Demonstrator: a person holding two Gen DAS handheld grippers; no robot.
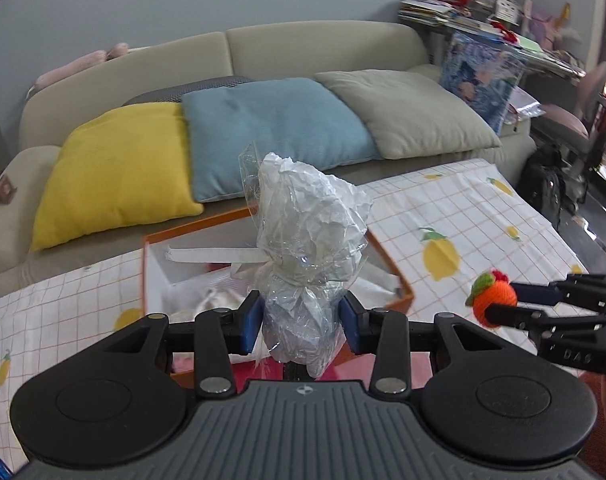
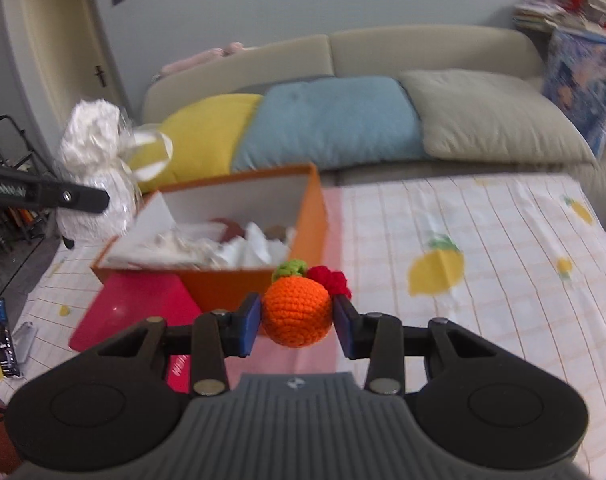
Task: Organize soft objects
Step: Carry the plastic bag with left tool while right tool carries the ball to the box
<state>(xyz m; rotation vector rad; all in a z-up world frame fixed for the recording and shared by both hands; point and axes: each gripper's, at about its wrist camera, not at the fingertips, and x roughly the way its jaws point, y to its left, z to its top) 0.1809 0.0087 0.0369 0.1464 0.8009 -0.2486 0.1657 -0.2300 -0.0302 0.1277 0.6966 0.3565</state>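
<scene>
My left gripper [image 1: 301, 322] is shut on a white soft bundle wrapped in clear plastic [image 1: 307, 248], held upright above the near side of an orange box [image 1: 387, 264]. From the right wrist view the same wrapped bundle [image 2: 97, 168] hangs at the far left, left of the orange box [image 2: 247, 280]. My right gripper [image 2: 297, 320] is shut on an orange crocheted fruit [image 2: 295, 310] with a green leaf and red bits, just in front of the box. In the left wrist view that crocheted fruit [image 1: 493, 298] shows at the right, between the right gripper's fingers [image 1: 515, 314].
The box holds white paper and soft items [image 2: 231, 244]. It stands on a lemon-print cloth [image 2: 483, 248] with a red flat item [image 2: 131, 312] beside it. Behind is a beige sofa [image 1: 311, 44] with yellow [image 1: 115, 172], blue [image 1: 275, 132] and grey-green cushions [image 1: 415, 112]. Cluttered shelves [image 1: 495, 12] stand at the right.
</scene>
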